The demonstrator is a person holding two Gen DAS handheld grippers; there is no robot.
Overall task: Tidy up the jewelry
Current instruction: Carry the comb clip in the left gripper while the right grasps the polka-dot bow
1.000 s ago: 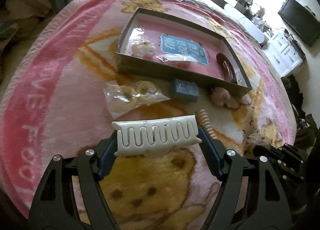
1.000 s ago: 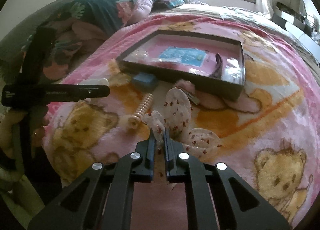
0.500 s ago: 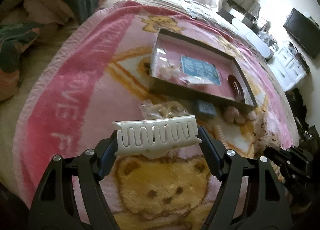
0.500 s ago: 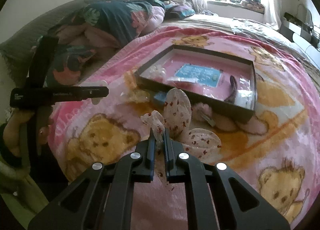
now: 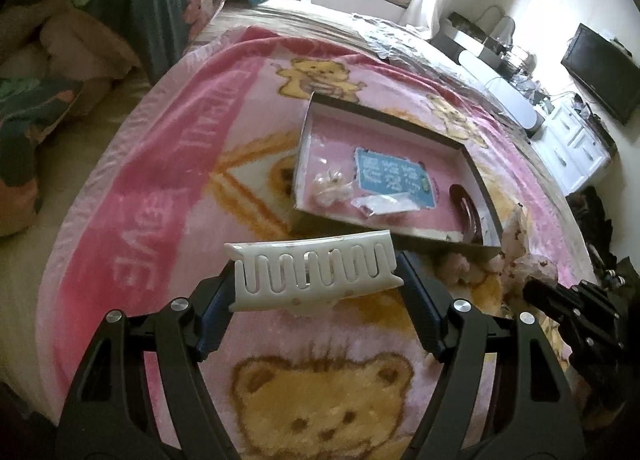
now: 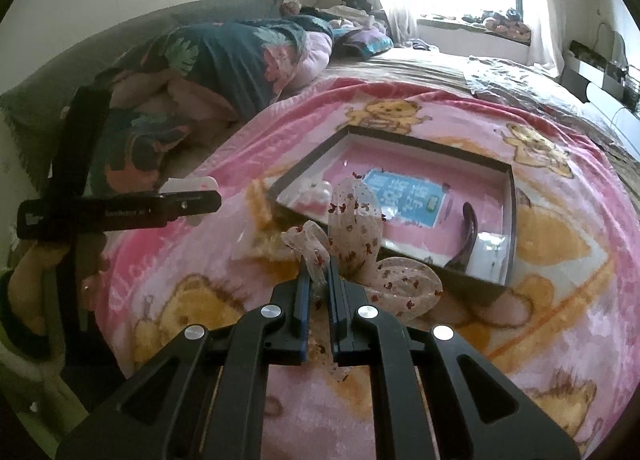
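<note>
Left gripper [image 5: 316, 280] clamped across the ends of a white comb [image 5: 316, 274], held above the blanket [image 5: 168, 188] near the box's [image 5: 400, 234] near wall; right gripper [image 6: 318, 284] closed tight on a sheer spotted bow [image 6: 356, 228], raised before the box; inside the box: blue card [image 5: 394, 178], brown clip [image 5: 466, 208], small packets [image 5: 332, 186].
</note>
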